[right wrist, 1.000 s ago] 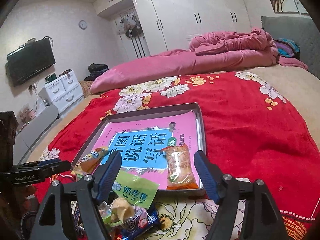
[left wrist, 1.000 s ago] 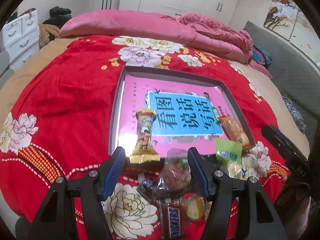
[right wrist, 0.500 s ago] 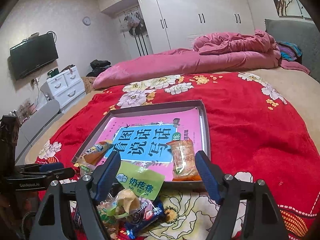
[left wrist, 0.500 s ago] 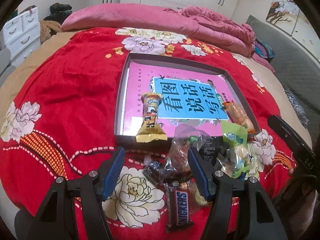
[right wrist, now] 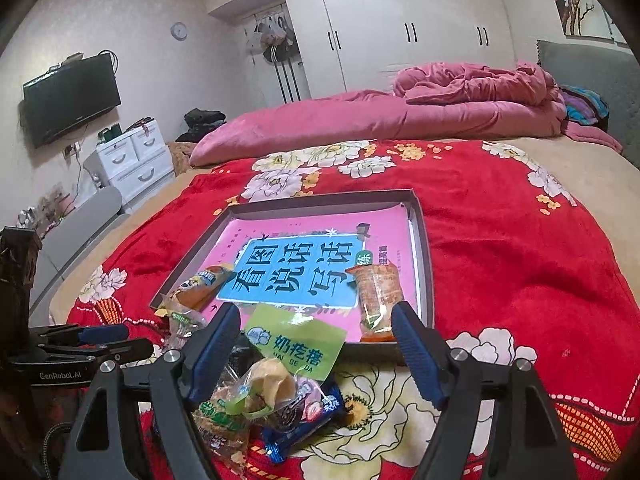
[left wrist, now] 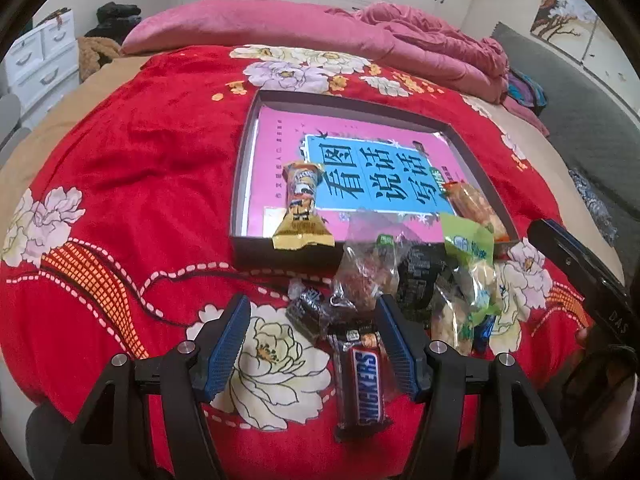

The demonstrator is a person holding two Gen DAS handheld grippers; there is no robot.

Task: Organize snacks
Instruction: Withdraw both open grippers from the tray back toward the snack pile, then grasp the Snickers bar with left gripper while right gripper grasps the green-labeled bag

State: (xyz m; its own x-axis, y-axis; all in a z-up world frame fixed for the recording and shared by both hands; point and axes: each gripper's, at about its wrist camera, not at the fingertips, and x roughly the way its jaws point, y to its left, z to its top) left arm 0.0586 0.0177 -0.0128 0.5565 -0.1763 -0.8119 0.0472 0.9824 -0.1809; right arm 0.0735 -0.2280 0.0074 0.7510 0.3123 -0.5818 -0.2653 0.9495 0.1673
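Your left claw (left wrist: 314,344) has drawn back from the tray (left wrist: 240,184); spread wide and empty, it now frames the Snickers bar (left wrist: 366,388) just before the tray. Your right claw (right wrist: 316,354) hovers wide over the snack pile (right wrist: 264,392).

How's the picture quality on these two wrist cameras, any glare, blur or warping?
Left wrist view: heavy fisheye bending, dark vignette corners, glare off the pink book in the tray; Snickers bar sharp. Right wrist view: same warping, bright reflections on the wardrobe doors, picture slightly soft throughout.
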